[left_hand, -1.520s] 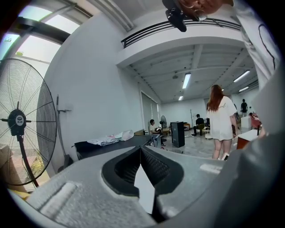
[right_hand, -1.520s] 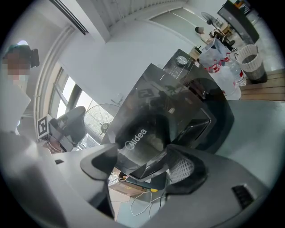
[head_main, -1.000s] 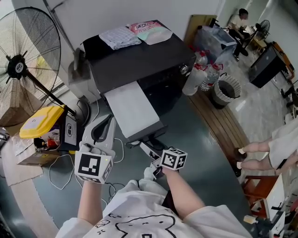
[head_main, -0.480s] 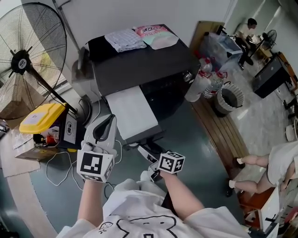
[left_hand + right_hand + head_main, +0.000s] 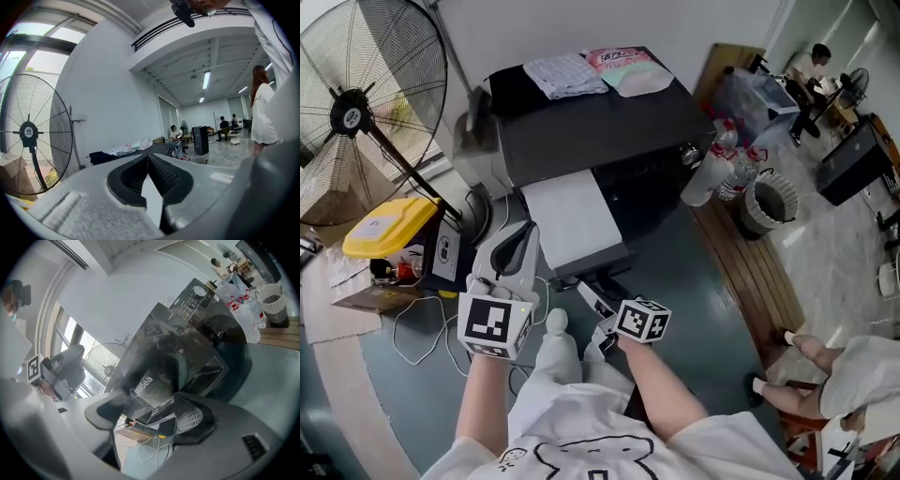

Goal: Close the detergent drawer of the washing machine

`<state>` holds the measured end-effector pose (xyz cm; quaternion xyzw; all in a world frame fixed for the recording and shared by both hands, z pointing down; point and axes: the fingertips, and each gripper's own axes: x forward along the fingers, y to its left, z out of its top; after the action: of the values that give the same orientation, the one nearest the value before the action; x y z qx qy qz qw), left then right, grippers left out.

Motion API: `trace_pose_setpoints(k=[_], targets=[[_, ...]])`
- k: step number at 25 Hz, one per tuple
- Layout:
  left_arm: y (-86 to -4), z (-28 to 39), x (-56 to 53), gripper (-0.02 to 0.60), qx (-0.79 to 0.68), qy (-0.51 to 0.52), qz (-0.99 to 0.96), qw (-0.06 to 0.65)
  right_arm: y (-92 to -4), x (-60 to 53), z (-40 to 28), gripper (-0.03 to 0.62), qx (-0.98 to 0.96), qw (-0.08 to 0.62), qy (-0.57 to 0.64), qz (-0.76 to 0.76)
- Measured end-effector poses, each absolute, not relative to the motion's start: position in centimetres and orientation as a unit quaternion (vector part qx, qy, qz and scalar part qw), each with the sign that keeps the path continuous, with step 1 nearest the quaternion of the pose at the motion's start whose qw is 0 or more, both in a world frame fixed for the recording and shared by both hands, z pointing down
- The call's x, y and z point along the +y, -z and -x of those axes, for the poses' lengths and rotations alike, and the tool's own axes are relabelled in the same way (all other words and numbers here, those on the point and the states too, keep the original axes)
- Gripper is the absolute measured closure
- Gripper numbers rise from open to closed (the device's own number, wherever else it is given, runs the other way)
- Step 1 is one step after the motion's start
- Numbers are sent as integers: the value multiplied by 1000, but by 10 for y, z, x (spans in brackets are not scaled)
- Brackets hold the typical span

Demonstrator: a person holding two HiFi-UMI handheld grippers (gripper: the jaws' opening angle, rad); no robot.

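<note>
Below the head camera, the dark washing machine [image 5: 591, 122] stands on the floor beside a large fan [image 5: 356, 112], with folded cloth [image 5: 567, 73] and a pink packet [image 5: 628, 66] on its top. The detergent drawer [image 5: 572, 220] shows as a pale slab pulled out from the machine's front toward the person. The right tool [image 5: 592, 302] is held low, just beside the drawer's near end. The left tool [image 5: 523, 236] is held to the drawer's left, apart from it. A yellow-lidded box [image 5: 384, 227] lies on the floor at the left, and a waste bin [image 5: 762, 192] stands near water bottles [image 5: 722, 155] at the right.

Along the left gripper view, the left tool [image 5: 148, 158] has its jaws together at the tips, with nothing between them. Beyond it are the fan [image 5: 28, 136] and the machine's cloth-covered top [image 5: 101, 157].

Along the right gripper view, the right tool [image 5: 150, 417] has its jaws apart. The drawer's near end [image 5: 147, 387], marked Midea, shows between them, but whether either jaw touches it cannot be told. The machine's dark front [image 5: 206, 329] rises behind, and the left tool [image 5: 63, 369] shows at the far left.
</note>
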<state>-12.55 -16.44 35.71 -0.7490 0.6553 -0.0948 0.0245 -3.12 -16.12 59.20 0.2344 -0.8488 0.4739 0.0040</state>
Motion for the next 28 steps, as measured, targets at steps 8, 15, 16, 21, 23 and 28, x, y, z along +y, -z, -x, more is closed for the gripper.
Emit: trace_pose_setpoints(k=[8,15,16,21,23,28], targets=[[-358,132,-168,565,662,93,744,21,-592,-164,36,270,-849,4,-476,-229],[-358,142,-173,565,663,98,742,18,-588,-178,47,270,-851,7,-469,-236],[-358,144,-175,565,663,98,742,19,-588,-180,49,270,-851,8,-469,-237],[-357,153,-185,565,664,99,741,17,-586,-191,61,270,-850,17,-472,-235],[-357,158,-190,565,664,99,741,15,-586,-194,65,270,-849,20,-473,-234],[-360,165,-199,563,664,99,741,12,-588,-201,71,270,-849,24,-473,-235]])
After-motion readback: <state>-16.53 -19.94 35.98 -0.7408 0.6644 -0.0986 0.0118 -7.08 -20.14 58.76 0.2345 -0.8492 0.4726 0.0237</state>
